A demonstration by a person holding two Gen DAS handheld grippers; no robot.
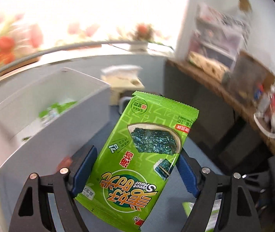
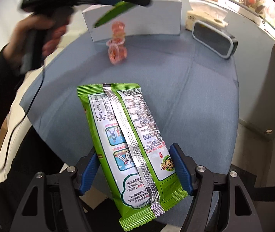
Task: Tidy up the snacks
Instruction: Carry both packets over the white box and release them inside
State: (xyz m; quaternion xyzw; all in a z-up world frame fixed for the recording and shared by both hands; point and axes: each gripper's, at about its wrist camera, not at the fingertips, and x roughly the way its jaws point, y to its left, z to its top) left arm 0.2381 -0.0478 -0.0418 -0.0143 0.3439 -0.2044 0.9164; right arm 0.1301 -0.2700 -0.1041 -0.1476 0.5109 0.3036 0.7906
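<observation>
From the left wrist view, the left gripper [image 1: 135,172] clamps a green seaweed packet [image 1: 137,154] by its side edges, printed front up, lifted clear of the blue cloth [image 1: 102,135]. Only the lower half sits between the blue pads [image 1: 83,170], so the thin, slick pouch could well buckle or slide out, or its free top end could catch on the rim of the white box [image 1: 50,104] to the far left, where more green packs seem to lie. The background is blurred. From the right wrist view, the right gripper [image 2: 135,168] holds a second green packet [image 2: 129,145] the same way, back side up with its silver seam showing, above the near part of the blue cloth [image 2: 195,96]; it sits skewed, so it may twist loose. Far across the cloth stands a small stack of red jelly cups [image 2: 117,42] in front of the white box [image 2: 137,21], which a careless pass could topple.
</observation>
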